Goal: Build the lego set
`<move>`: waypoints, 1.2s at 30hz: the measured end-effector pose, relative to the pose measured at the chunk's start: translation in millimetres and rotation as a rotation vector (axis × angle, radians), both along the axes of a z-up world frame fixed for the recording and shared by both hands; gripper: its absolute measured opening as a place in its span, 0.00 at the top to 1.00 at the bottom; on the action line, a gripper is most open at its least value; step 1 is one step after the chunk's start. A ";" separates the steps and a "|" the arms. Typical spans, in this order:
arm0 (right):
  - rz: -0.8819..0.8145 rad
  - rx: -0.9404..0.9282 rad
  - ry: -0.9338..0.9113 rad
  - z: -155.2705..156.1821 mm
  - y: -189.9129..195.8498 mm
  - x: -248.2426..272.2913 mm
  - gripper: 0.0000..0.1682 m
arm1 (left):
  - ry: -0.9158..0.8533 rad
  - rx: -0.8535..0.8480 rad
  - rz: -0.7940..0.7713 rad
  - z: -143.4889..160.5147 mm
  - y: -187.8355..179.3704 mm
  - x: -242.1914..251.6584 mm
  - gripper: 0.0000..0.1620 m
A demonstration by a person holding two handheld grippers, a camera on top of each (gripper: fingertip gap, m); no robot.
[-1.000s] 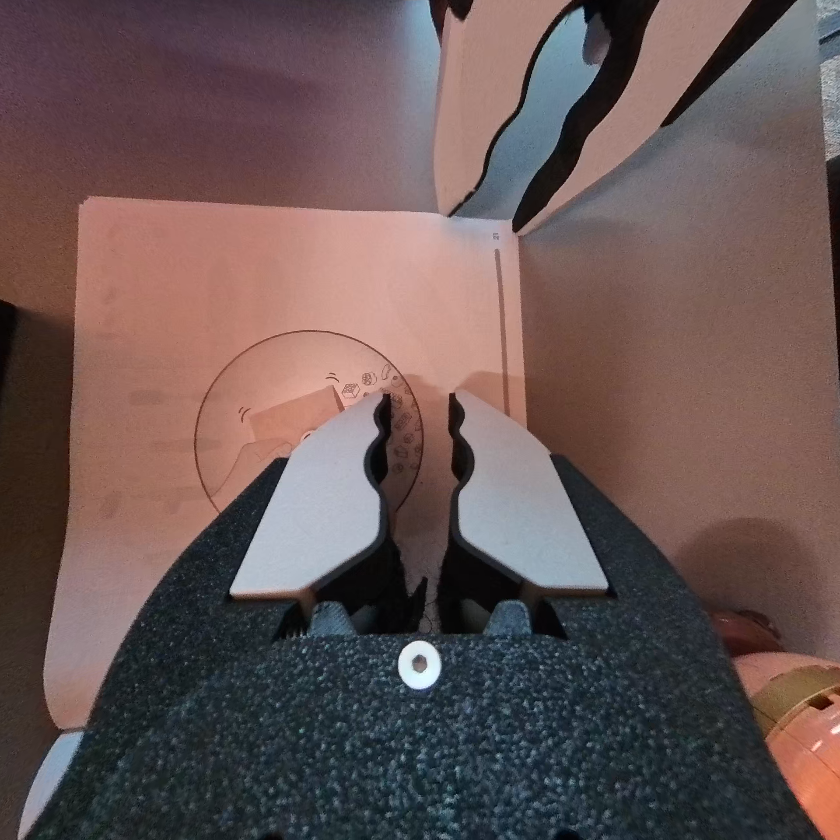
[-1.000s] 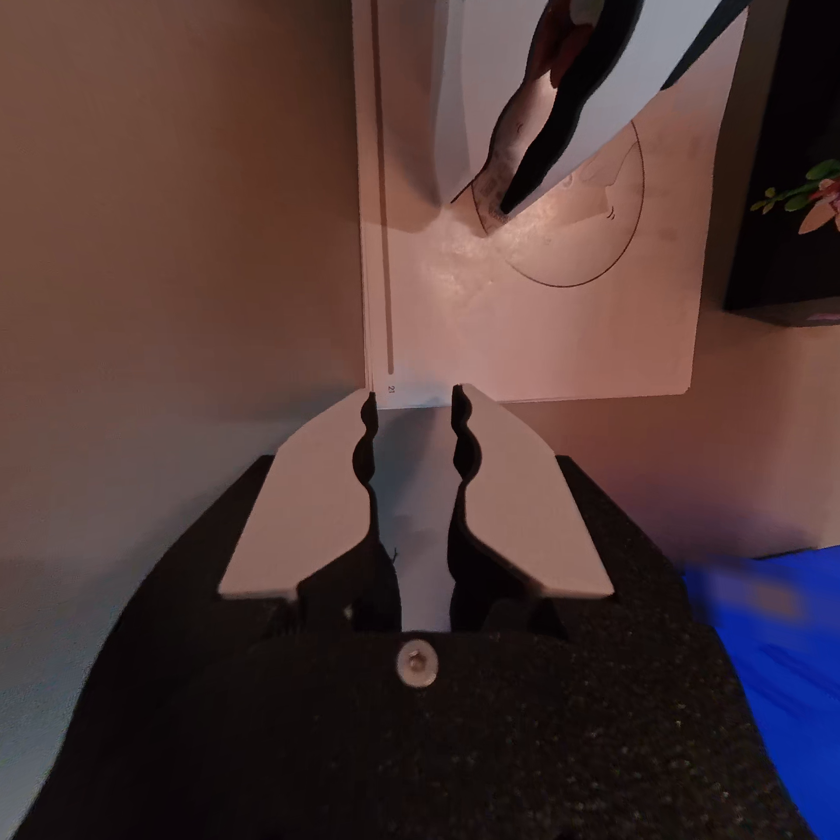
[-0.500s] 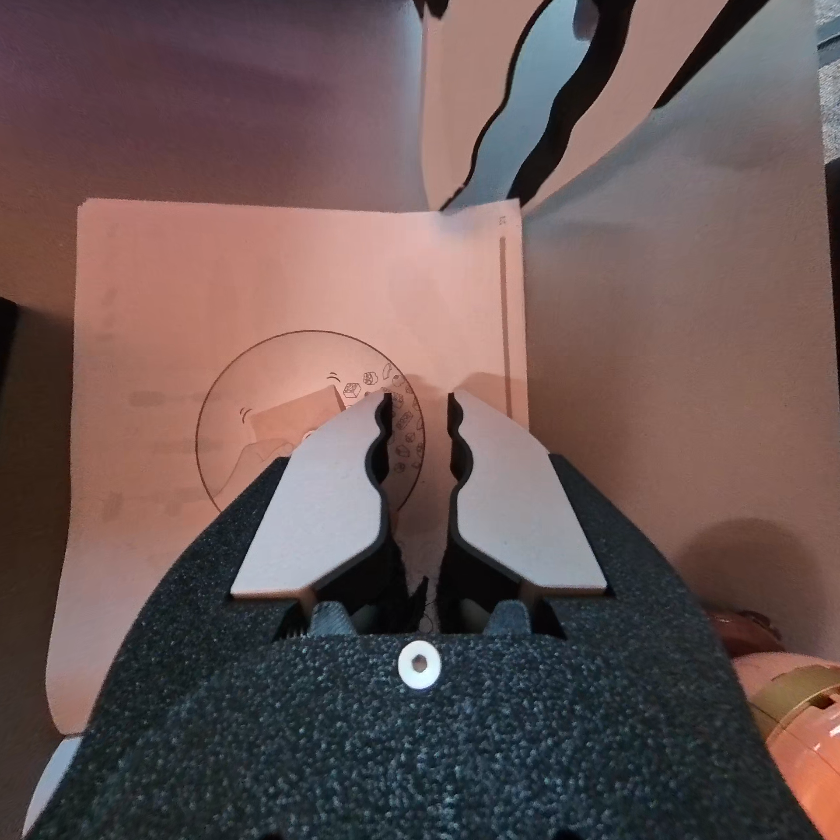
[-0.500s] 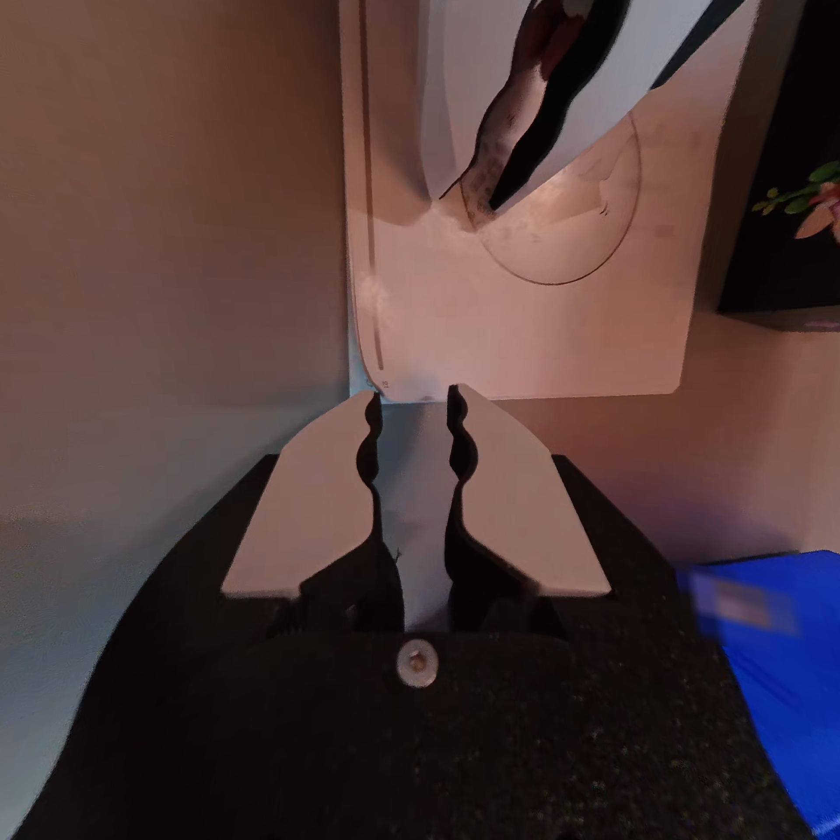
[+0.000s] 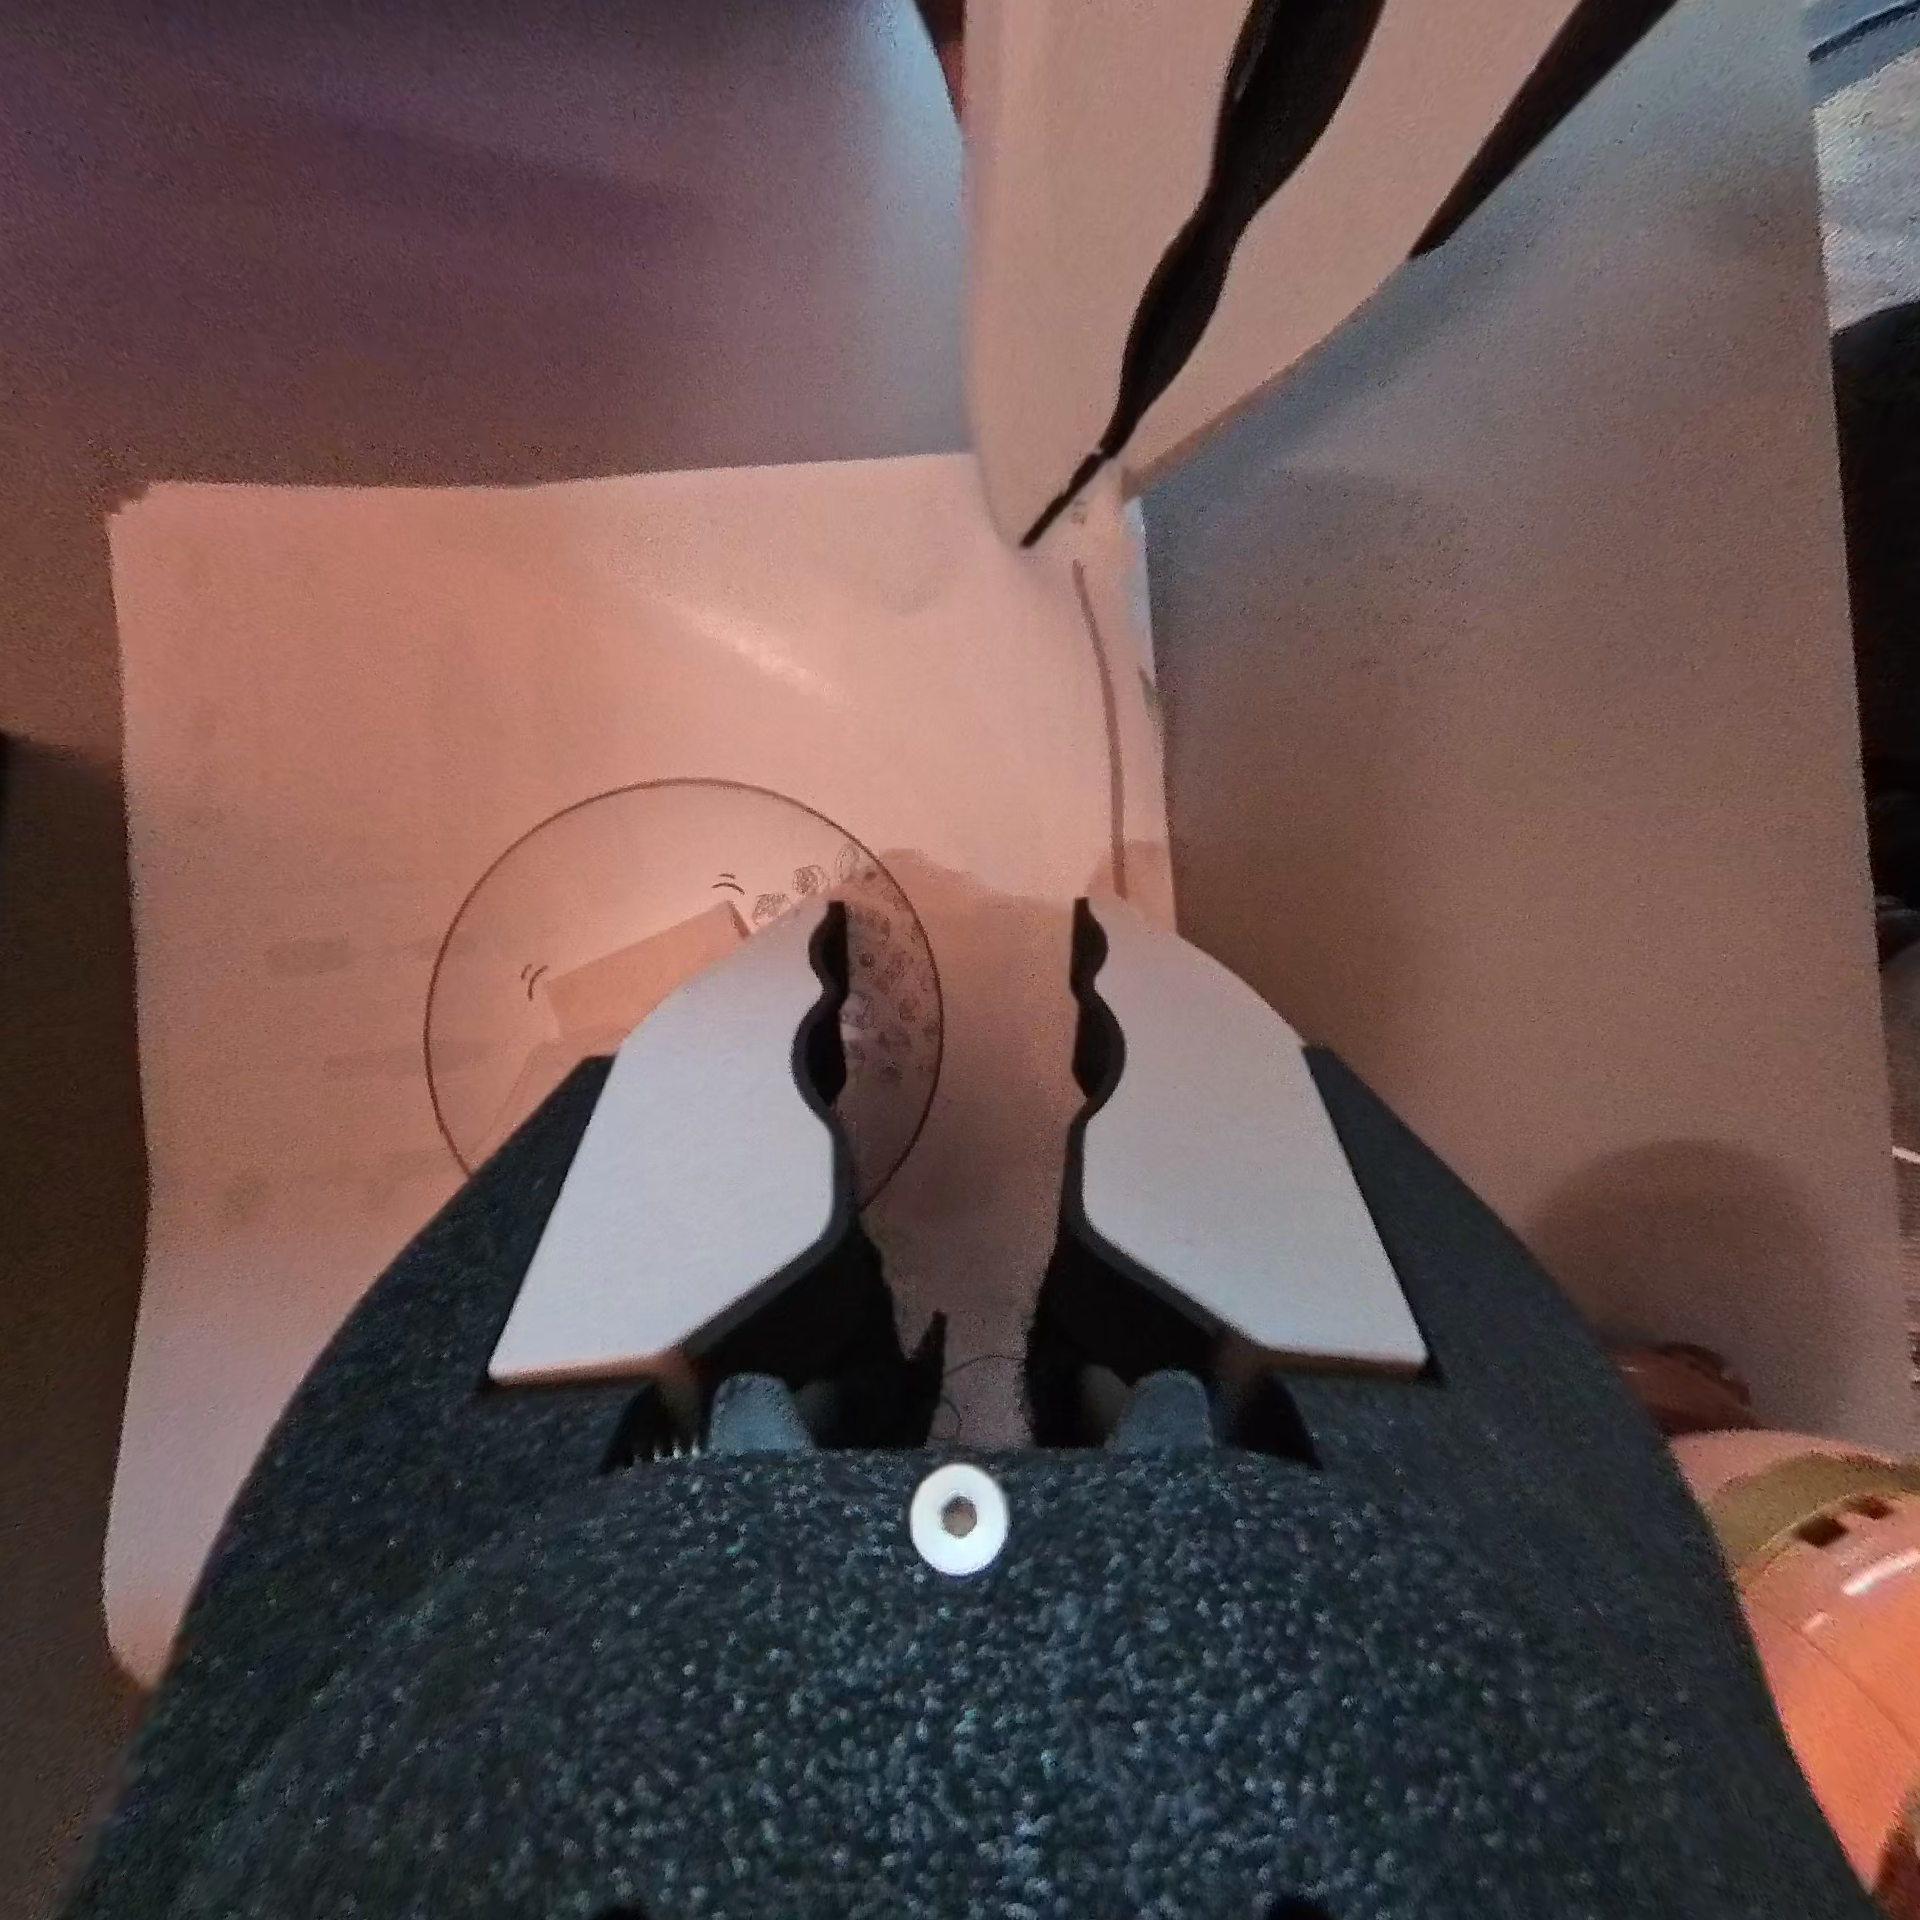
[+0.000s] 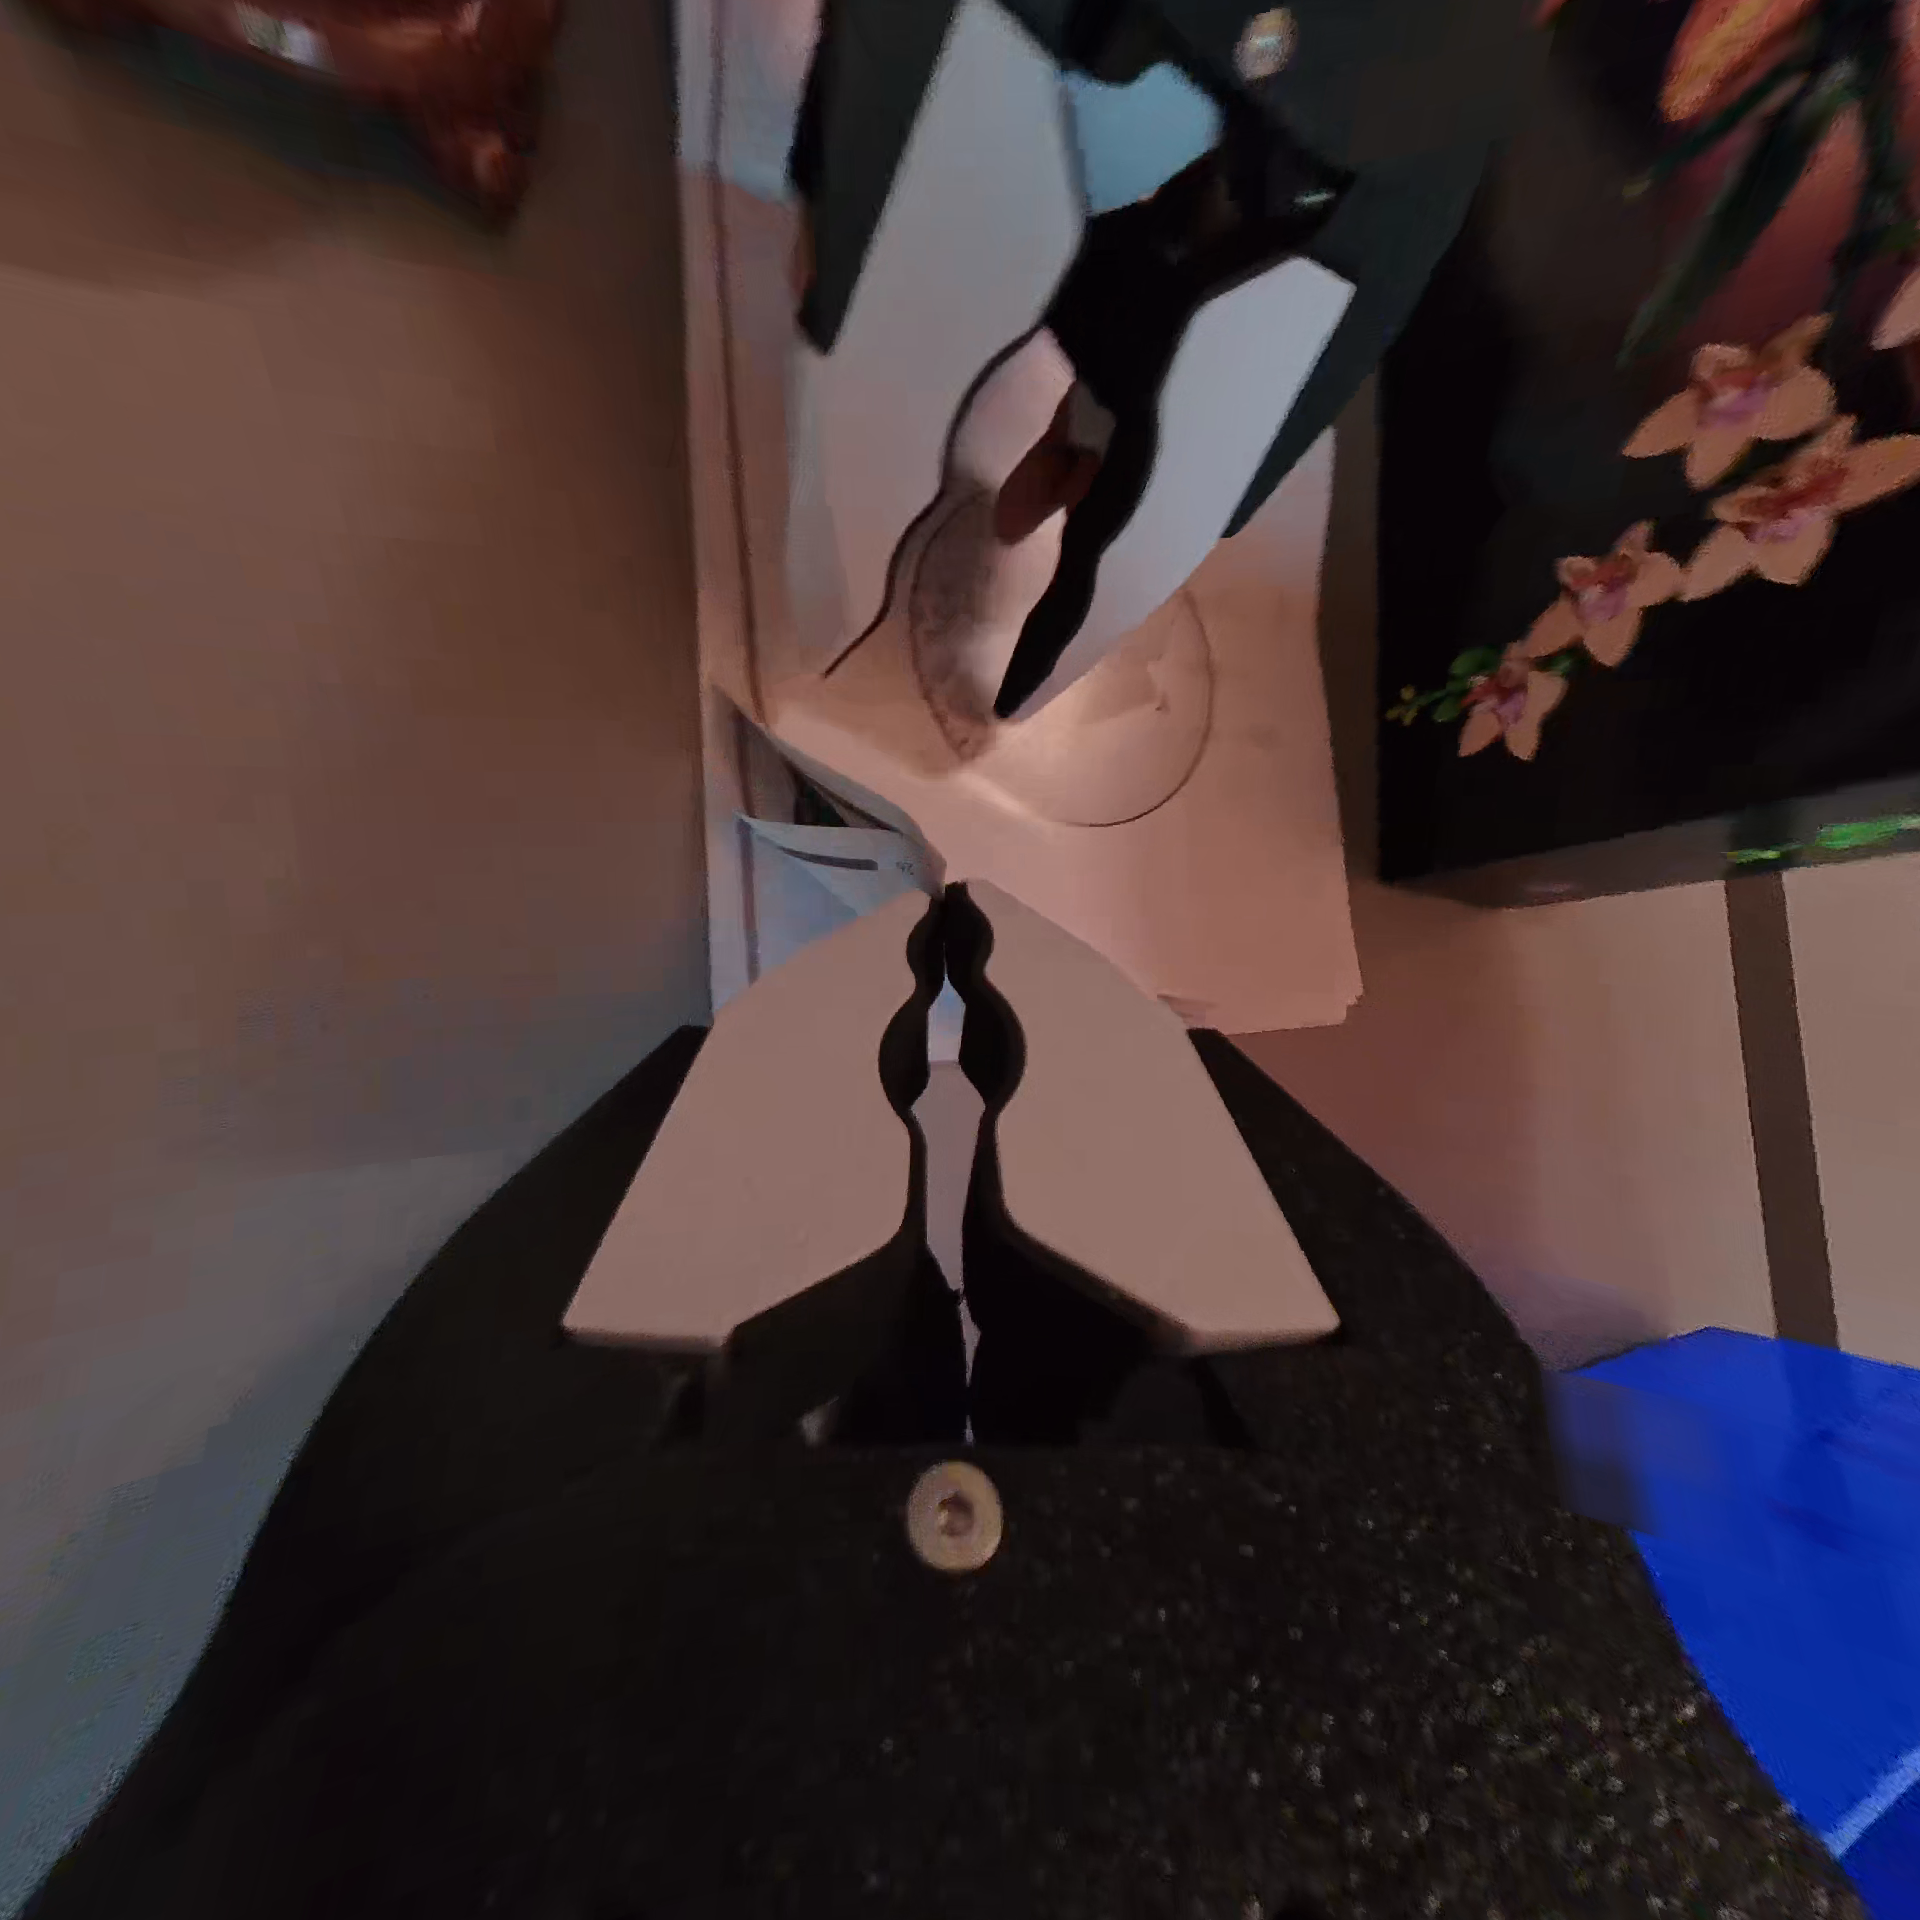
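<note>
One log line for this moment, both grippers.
left gripper: open over booklet | right gripper: shut on page corner, lifting

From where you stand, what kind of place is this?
Probably a tabletop set up for toy building, at home or in a lab; I cannot tell which. An open instruction booklet lies on the plain table, beside a black box with flower pictures and a blue container.

We've got our left gripper (image 5: 961,914) open over the booklet (image 5: 520,675), while the right gripper (image 5: 1081,499) pinches its far corner, lifting the page.
</note>
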State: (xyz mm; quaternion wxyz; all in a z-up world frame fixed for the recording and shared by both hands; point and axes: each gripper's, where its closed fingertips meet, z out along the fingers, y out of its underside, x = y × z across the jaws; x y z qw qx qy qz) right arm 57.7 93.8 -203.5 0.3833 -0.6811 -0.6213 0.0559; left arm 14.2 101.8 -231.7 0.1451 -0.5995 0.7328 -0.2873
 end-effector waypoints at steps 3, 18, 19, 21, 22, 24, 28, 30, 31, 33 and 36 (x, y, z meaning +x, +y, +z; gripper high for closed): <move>-0.096 0.001 0.149 15.3 9.9 -4.7 1.00 | -0.126 0.057 -0.025 21.8 -0.6 9.7 0.75; -0.135 -0.058 0.214 28.3 15.1 -13.2 1.00 | -0.142 -0.204 0.004 37.5 -4.3 6.7 0.82; -0.132 -0.059 0.216 28.6 14.6 -13.3 1.00 | -0.144 -0.219 0.001 38.6 -5.1 6.1 0.83; -0.128 -0.062 0.223 29.5 13.9 -13.6 1.00 | -0.145 -0.244 -0.005 40.5 -5.7 4.9 0.85; -0.128 -0.061 0.222 29.6 13.8 -13.5 1.00 | -0.143 -0.245 -0.004 40.3 -4.6 4.6 0.85; -0.124 -0.058 0.218 29.5 13.7 -13.5 1.00 | -0.144 -0.259 -0.005 40.5 -4.6 4.4 0.86; -0.114 -0.057 0.225 30.8 13.0 -14.3 1.00 | -0.119 -0.303 -0.024 37.7 -8.7 0.9 0.83; -0.114 -0.056 0.224 30.8 13.2 -14.0 1.00 | -0.106 -0.316 -0.034 35.4 -9.5 -1.3 0.83; -0.113 -0.057 0.224 30.6 13.2 -14.2 1.00 | -0.099 -0.315 -0.034 34.0 -8.8 -2.1 0.83; -0.113 -0.053 0.218 29.8 13.5 -13.9 1.00 | -0.101 -0.315 -0.033 33.3 -7.6 -2.4 0.83; -0.111 -0.056 0.223 29.5 13.4 -13.9 1.00 | -0.099 -0.323 -0.034 34.4 -5.6 -3.5 0.84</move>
